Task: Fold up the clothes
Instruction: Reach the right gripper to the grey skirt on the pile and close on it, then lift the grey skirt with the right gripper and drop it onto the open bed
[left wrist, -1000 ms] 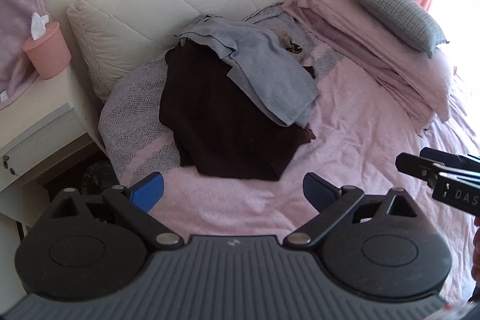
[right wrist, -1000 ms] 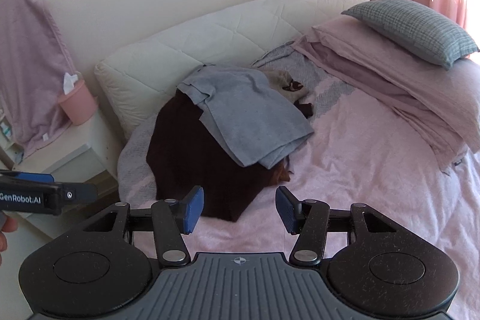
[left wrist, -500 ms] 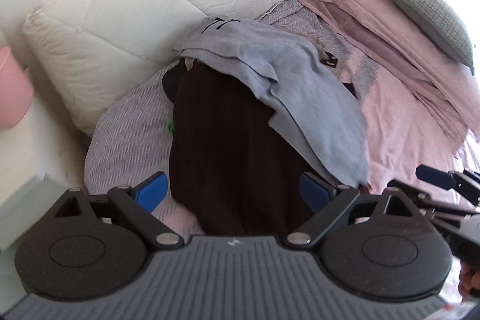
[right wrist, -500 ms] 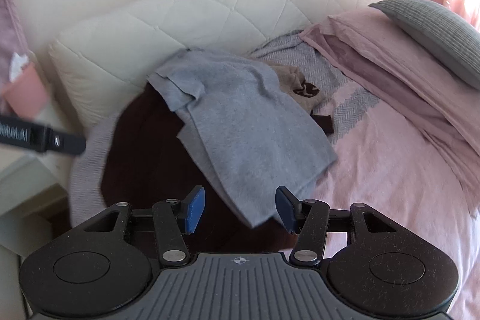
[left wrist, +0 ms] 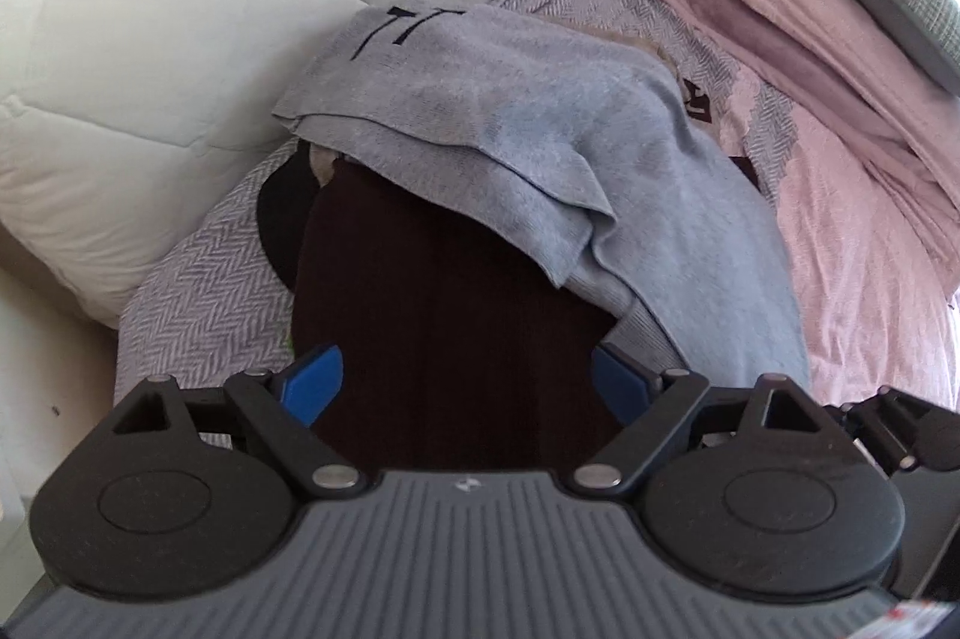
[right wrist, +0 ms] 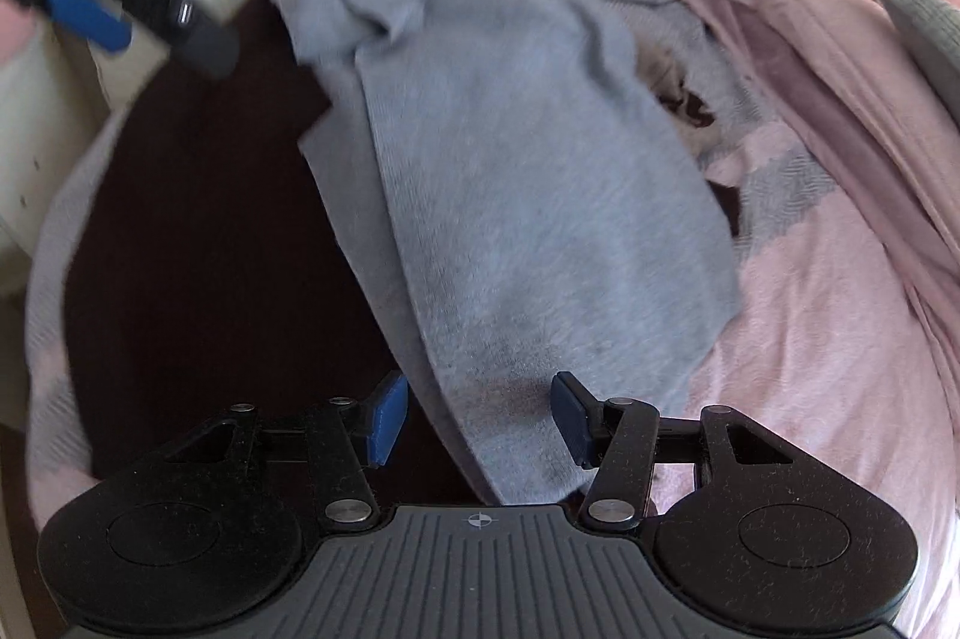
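- Over the last second I have moved both tools from well back over the pink sheet (left wrist: 852, 243) right up to the clothes pile on the bed; the pile now fills both views, where a second ago the nightstand and pink cup were also in sight.
- My left hand-held gripper (left wrist: 465, 381) is released, its blue pads spread wide, and it hangs over the near part of the dark brown garment (left wrist: 438, 315). Nothing sits between the pads yet.
- My right hand-held gripper (right wrist: 477, 420) is also released, its jaws apart, with the lower edge of the grey sweater (right wrist: 516, 195) lying just ahead of and between them. I cannot tell whether the pads touch the cloth.
- The grey sweater lies crumpled on top of the dark brown garment, its upper end with a black mark resting against the white quilted headboard (left wrist: 180, 9). Both pieces sit on a grey herringbone blanket (left wrist: 198, 291).
- The right view is blurred, which I read as motion.
- My judgement: no folding has begun; this is the approach for a first grab. The sweater is on top, so it seems the one to lift clear and spread on the open sheet.
- The knit looks soft and limp, so a pinch near the hem may drag the dark garment along.
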